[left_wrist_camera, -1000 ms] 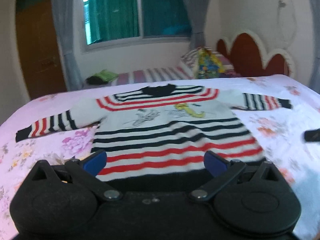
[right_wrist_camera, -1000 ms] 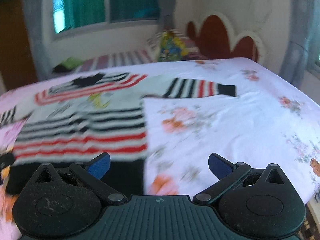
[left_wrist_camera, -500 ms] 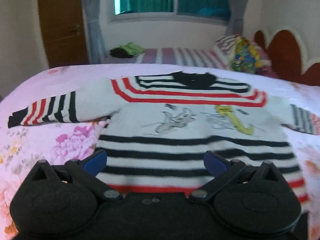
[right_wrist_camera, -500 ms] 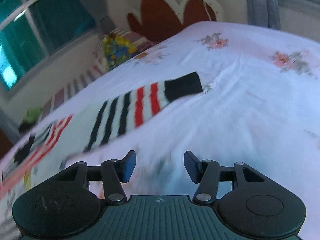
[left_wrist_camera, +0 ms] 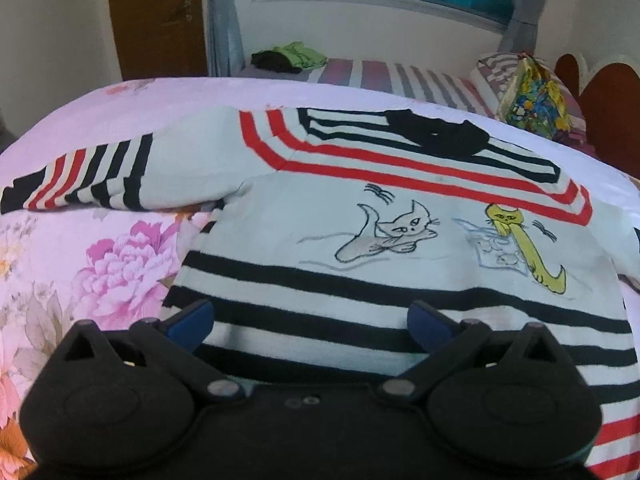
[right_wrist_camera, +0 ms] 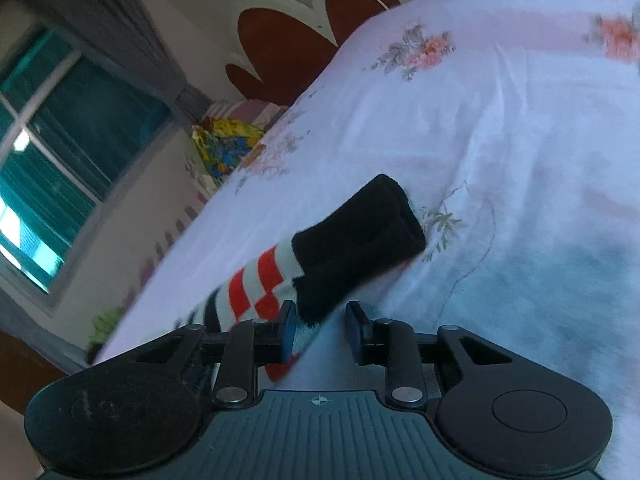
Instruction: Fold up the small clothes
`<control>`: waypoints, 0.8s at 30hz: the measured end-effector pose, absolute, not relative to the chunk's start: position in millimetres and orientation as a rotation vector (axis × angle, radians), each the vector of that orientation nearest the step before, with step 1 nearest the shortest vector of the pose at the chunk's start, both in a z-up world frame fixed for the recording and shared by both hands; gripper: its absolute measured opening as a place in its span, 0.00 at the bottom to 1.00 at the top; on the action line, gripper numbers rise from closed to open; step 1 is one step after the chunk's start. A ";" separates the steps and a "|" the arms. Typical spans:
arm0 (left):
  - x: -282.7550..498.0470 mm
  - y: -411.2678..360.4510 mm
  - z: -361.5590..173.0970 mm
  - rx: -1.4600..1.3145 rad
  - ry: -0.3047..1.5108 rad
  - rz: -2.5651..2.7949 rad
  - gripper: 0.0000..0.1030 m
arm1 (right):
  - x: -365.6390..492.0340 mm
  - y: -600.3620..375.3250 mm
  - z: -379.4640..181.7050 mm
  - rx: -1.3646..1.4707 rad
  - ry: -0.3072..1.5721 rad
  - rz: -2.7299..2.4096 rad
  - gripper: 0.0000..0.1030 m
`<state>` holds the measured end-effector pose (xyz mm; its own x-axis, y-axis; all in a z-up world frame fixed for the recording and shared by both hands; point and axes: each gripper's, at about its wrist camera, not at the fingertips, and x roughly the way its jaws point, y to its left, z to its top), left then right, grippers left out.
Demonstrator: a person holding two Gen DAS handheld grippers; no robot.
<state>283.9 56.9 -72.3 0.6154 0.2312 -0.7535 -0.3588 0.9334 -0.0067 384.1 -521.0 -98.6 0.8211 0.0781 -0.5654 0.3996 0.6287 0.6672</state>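
Note:
A small striped sweater [left_wrist_camera: 360, 216] with two cat drawings lies flat, front up, on the floral bedsheet [left_wrist_camera: 100, 264]. Its left sleeve [left_wrist_camera: 80, 176] stretches out to the left. My left gripper [left_wrist_camera: 310, 320] is open above the sweater's lower body, its blue fingertips [left_wrist_camera: 192, 318] wide apart. In the right wrist view, the sweater's right sleeve, with red stripes and a black cuff [right_wrist_camera: 356, 232], lies on the sheet. My right gripper [right_wrist_camera: 320, 320] is tilted, its jaws narrowed to a small gap, with the sleeve's edge just at the gap; no grip shows.
A second bed with a striped cover [left_wrist_camera: 400, 76] stands behind, with green and black clothes [left_wrist_camera: 288, 56] and a colourful bag [left_wrist_camera: 532, 96] on it. A brown headboard [right_wrist_camera: 280, 48] is at the far end. A window and a wooden door are at the back.
My left gripper has moved forward over the sweater's body. My right gripper has swung right to the sleeve cuff, tilted, and its jaws have narrowed from wide open.

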 end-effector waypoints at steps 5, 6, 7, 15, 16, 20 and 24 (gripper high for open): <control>282.6 58.0 -70.0 -0.148 0.847 0.350 0.99 | 391.1 -529.7 -99.7 0.913 0.591 -0.208 0.21; 282.1 60.2 -69.1 -0.152 0.848 0.351 0.99 | 393.8 -528.1 -97.8 0.880 0.602 -0.214 0.09; 281.6 62.9 -68.1 -0.157 0.849 0.351 0.99 | 395.6 -525.8 -96.4 0.849 0.605 -0.212 0.06; 283.6 102.1 -57.6 -0.103 0.832 0.405 0.92 | 413.9 -440.1 -57.0 0.401 0.618 -0.124 0.06; 284.1 110.5 -56.9 -0.113 0.825 0.412 0.93 | 415.2 -423.9 -53.0 0.376 0.615 -0.094 0.06; 284.6 141.9 -55.0 -0.185 0.791 0.393 0.93 | 414.9 -347.9 -39.9 0.338 0.614 0.039 0.06; 286.4 163.7 -54.9 -0.232 0.791 0.351 0.93 | 413.1 -265.1 -34.8 0.346 0.631 0.154 0.06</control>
